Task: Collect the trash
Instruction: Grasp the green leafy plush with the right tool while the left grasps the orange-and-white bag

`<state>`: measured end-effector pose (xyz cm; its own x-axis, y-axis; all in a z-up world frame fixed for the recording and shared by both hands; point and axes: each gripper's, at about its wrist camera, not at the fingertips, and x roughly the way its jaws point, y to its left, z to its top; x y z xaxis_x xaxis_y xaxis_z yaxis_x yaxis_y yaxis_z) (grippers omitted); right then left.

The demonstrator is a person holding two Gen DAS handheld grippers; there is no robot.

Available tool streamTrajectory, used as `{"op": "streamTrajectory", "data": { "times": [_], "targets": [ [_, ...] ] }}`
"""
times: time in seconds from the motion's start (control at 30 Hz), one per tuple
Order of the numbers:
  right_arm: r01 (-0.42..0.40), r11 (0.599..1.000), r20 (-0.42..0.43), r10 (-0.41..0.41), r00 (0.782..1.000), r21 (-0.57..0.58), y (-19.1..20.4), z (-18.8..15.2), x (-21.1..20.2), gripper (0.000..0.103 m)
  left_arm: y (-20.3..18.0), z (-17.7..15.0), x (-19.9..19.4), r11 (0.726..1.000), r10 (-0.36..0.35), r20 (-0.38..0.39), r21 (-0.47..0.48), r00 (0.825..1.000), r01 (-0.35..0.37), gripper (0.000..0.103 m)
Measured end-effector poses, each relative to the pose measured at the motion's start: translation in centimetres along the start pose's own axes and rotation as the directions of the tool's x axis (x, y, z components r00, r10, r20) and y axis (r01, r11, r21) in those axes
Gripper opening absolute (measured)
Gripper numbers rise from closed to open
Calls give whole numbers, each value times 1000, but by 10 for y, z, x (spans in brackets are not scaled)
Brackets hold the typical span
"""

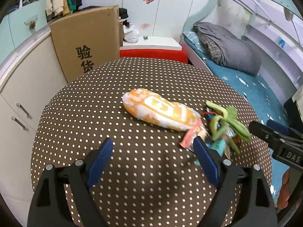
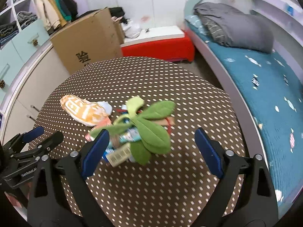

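Left gripper (image 1: 153,152): jaws spread wide, nothing between them, above bare dotted cloth
Right gripper (image 2: 151,142): jaws apart, empty, framing the near side of the trash heap
Trash heap (image 2: 123,141): wrappers and a barcoded packet mid-table, green leaf-shaped cloth (image 2: 151,128) draped on top
Orange-white packet (image 1: 161,111): lying flat, touching the heap's left edge
Table (image 1: 132,189): brown, white-dotted cover
Beyond: cardboard box (image 1: 85,39), red stool (image 2: 161,48), bed (image 2: 255,87) at right

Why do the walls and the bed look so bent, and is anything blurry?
Both views bend straight lines into curves toward the edges and have dark rounded corners, as fisheye pictures do. In the right wrist view the green fabric leaf-shaped thing and the wrappers under it are smeared. In the left wrist view the orange-and-white plastic snack bag is sharper; a soft shadow darkens the brown polka-dot tablecloth.
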<state>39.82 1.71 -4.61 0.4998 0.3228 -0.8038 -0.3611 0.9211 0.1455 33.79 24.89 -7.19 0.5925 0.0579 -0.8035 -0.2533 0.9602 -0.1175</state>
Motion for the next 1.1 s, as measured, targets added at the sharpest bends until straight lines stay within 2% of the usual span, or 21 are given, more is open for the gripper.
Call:
{"op": "streamTrajectory", "data": {
  "times": [0.23, 0.33, 0.37, 0.4, 0.43, 0.5, 0.57, 0.67, 0.7, 0.77, 0.87, 0.93, 1.03, 1.1],
  "targets": [
    [-57, 998, -134, 54, 990, -23, 12, 20, 43, 73, 22, 22, 26, 997, -43, -60, -64, 997, 39, 85],
    [-18, 998, -181, 8, 983, -55, 17, 21, 60, 67, 25, 25, 35, 994, -66, -80, -90, 995, 59, 85],
    [-14, 998, -205, 1, 979, -63, 17, 21, 68, 59, 24, 28, 40, 993, -74, -88, -97, 993, 65, 85],
    [-3, 998, -228, -11, 974, -63, 16, 19, 74, 44, 24, 31, 46, 992, -78, -101, -104, 992, 67, 85],
    [-3, 999, -229, -9, 973, -54, 14, 19, 76, 40, 24, 32, 50, 992, -80, -110, -111, 991, 68, 85],
    [-28, 999, -212, 23, 977, -19, 8, 19, 75, 24, 24, 37, 61, 988, -91, -127, -138, 988, 73, 85],
    [-30, 999, -189, 32, 981, 13, 0, 20, 69, 16, 22, 38, 71, 985, -93, -146, -156, 985, 70, 85],
    [-32, 999, -141, 37, 989, 40, -10, 19, 55, 14, 18, 38, 80, 983, -106, -142, -163, 984, 82, 83],
    [-38, 998, -137, 44, 990, 45, -11, 20, 52, 13, 16, 39, 80, 985, -100, -126, -155, 987, 80, 77],
    [-50, 997, -126, 57, 990, 59, -14, 20, 47, 13, 13, 39, 77, 987, -102, -106, -139, 989, 87, 38],
    [-52, 995, -105, 61, 993, 81, -21, 21, 36, 13, 10, 39, 72, 990, -89, -80, -121, 993, 79, 8],
    [-51, 995, -95, 59, 994, 89, -25, 21, 30, 13, 11, 38, 70, 989, -108, -75, -111, 991, 99, 1],
    [-56, 993, -71, 64, 995, 105, -31, 21, 18, 13, 11, 36, 63, 990, -114, -73, -92, 991, 108, 3],
    [-63, 992, -47, 69, 997, 112, -34, 22, 7, 13, 17, 39, 56, 990, -114, -68, -96, 991, 107, 23]
  ]
}}
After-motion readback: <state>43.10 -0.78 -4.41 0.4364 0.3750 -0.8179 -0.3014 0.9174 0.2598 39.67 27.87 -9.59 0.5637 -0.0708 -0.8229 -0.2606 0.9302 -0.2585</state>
